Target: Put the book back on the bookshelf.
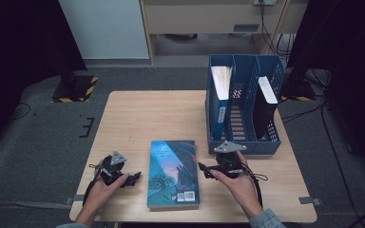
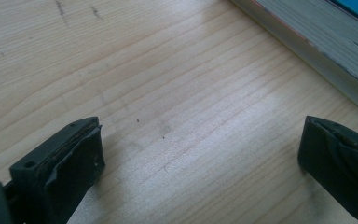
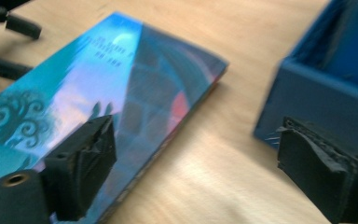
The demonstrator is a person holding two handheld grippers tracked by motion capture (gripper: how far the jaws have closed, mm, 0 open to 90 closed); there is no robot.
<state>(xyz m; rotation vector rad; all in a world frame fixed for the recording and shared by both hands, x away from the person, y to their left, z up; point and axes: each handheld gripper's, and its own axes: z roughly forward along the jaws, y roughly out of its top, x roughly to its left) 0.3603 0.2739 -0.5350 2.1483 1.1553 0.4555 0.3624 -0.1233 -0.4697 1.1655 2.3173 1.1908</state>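
A book with a teal and purple cover point(image 1: 173, 173) lies flat at the front middle of the wooden table point(image 1: 142, 114). Left of it, my left gripper point(image 1: 134, 179) points at the book's left edge, jaws open over bare wood point(image 2: 200, 135); the book's page edge point(image 2: 317, 42) shows just ahead. My right gripper point(image 1: 203, 167) sits at the book's right side, pointing left. Its jaws stand open point(image 3: 196, 140) above the book's right edge point(image 3: 98, 84), with nothing pressed between the pads.
A blue slotted file holder point(image 1: 243, 142) stands at the back right, just beyond my right gripper, with its corner point(image 3: 317, 93) close by. A blue-spined book point(image 1: 221, 90) fills its left slot, and a black one point(image 1: 265, 107) leans in its right.
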